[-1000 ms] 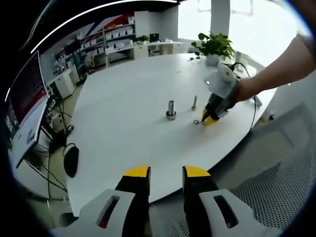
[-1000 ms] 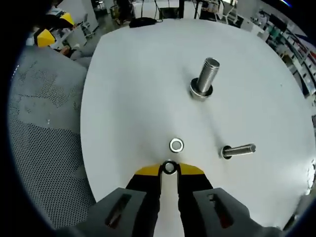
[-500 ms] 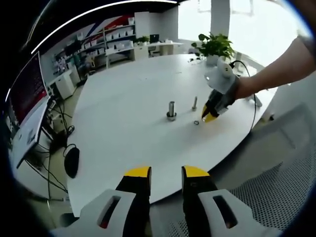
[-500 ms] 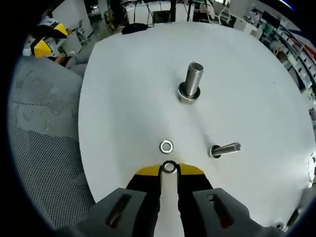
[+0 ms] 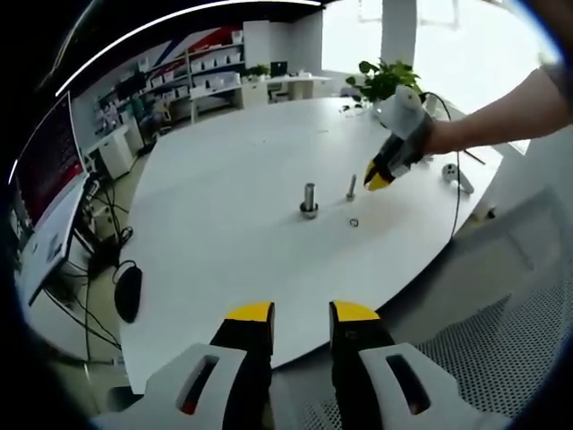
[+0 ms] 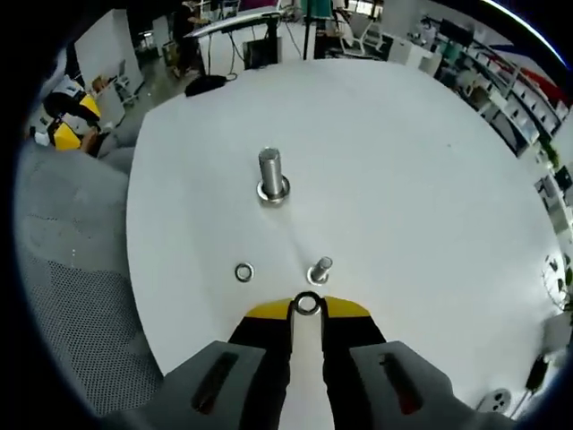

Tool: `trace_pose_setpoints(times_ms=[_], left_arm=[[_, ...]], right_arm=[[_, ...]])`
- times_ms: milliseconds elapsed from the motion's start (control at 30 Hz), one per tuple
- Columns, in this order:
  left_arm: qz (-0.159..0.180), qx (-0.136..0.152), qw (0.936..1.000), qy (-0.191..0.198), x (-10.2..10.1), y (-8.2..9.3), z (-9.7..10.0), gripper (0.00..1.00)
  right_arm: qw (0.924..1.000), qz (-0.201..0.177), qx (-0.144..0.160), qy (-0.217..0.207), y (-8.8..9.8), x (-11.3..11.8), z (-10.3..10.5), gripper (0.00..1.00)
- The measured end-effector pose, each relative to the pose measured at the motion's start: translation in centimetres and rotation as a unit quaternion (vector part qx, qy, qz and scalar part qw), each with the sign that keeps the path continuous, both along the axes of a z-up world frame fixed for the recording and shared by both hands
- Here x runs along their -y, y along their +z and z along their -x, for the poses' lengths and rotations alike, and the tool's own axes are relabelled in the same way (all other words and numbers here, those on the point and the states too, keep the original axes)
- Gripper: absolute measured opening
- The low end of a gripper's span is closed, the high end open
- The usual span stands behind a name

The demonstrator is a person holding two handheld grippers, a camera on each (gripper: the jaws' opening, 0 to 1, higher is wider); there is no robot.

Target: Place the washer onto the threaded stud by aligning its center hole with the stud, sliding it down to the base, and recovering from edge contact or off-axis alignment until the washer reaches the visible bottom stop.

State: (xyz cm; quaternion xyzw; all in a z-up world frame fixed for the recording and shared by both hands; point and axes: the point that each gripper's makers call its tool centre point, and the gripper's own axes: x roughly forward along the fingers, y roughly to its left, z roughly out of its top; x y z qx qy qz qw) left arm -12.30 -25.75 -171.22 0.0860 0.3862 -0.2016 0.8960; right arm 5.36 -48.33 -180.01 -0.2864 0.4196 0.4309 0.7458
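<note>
My right gripper (image 6: 307, 306) is shut on a small metal washer (image 6: 307, 304), held edge-on between the yellow fingertips above the white table (image 6: 403, 161). Just ahead of it stands a thin threaded stud (image 6: 319, 269), seen from above. A second washer (image 6: 243, 271) lies flat to that stud's left. A thicker stud (image 6: 272, 175) on a round base stands farther off. In the left gripper view the right gripper (image 5: 377, 178) hangs in the air by the thin stud (image 5: 352, 186), with the thick stud (image 5: 309, 199) and loose washer (image 5: 354, 222) nearby. My left gripper (image 5: 302, 315) is open, off the table's near edge.
A potted plant (image 5: 389, 81) stands at the table's far side, and a small white object (image 5: 453, 173) with a cable lies beside the person's forearm. A grey mesh chair (image 6: 72, 340) sits against the table edge. Shelves and desks line the room behind.
The right gripper has risen from the table with the washer and moved over toward the thin stud. The loose washer stays on the table. The left gripper has not moved.
</note>
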Motion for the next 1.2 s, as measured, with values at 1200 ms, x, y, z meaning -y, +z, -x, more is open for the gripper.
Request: trace_pose_setpoints(times_ms=[1200], left_arm=[[-0.001, 0.001, 1.0, 0.003, -0.1, 0.0, 0.0, 0.22]], right_arm=[[0.9977, 0.027, 0.03, 0.055, 0.2, -2.2, -1.8, 0.13]])
